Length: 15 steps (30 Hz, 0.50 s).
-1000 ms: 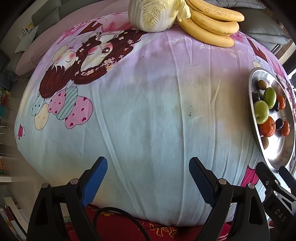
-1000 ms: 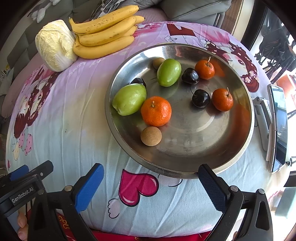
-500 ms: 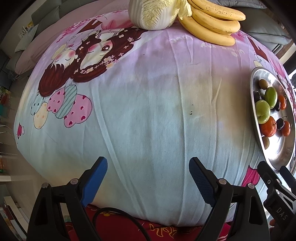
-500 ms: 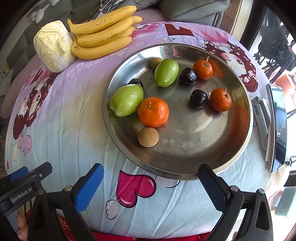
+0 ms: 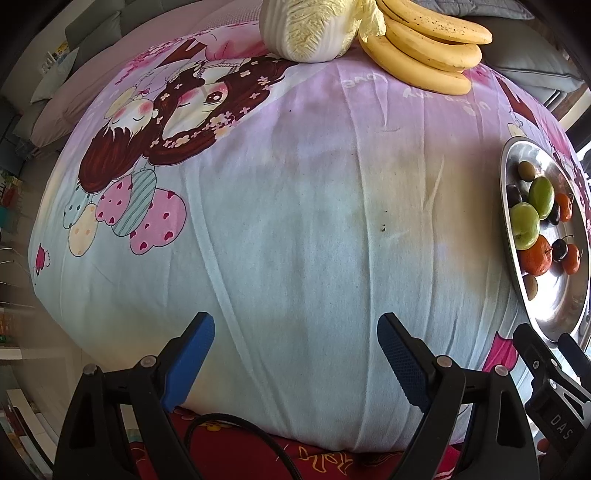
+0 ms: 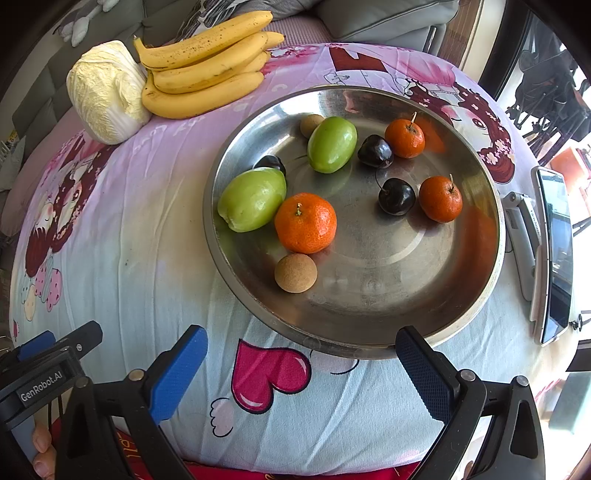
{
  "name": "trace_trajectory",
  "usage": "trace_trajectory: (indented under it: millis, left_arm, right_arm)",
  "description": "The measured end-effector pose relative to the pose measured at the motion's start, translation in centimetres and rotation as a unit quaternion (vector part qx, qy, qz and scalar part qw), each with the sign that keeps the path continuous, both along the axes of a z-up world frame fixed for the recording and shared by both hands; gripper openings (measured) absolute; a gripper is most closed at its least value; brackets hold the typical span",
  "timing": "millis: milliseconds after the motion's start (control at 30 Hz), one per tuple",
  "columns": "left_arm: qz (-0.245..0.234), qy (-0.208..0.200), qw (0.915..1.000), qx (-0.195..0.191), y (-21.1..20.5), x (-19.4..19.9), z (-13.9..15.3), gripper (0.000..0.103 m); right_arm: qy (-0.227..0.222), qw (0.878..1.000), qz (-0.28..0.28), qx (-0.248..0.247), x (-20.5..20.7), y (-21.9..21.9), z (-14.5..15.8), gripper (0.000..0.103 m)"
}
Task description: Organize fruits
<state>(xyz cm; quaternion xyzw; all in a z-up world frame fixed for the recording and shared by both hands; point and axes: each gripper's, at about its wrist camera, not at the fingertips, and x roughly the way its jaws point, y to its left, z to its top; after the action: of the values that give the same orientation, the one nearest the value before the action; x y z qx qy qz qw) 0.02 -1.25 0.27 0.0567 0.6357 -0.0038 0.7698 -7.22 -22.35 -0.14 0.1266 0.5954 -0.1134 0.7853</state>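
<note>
A round steel plate [image 6: 369, 325] lies on the cartoon-print cloth [image 6: 147, 240]. It holds two green fruits [image 6: 253, 199], three oranges [image 6: 306, 222], three dark cherries [image 6: 396, 196] and two small brown round fruits [image 6: 295, 272]. My right gripper [image 6: 301, 365] hovers open over the plate's near rim, nothing between its blue pads. My left gripper [image 5: 295, 354] stands open above bare cloth, left of the plate [image 5: 506, 206]. Bananas [image 5: 424, 48] and a pale cabbage [image 5: 306, 33] lie at the table's far edge.
A phone on a white stand [image 6: 550, 251] sits right of the plate. Grey sofa cushions [image 6: 388, 18] lie behind the table. The left gripper's body [image 6: 44, 365] and a person's fingers [image 6: 42, 450] show at the lower left of the right wrist view.
</note>
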Motion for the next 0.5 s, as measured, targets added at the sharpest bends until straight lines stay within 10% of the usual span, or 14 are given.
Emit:
trace_trajectory:
  millis: [500]
  left_arm:
    - [0.003, -0.006, 1.0, 0.003, 0.09, 0.05, 0.23, 0.09]
  right_arm:
    - [0.0, 1.0, 0.0, 0.0, -0.01, 0.02, 0.01, 0.103]
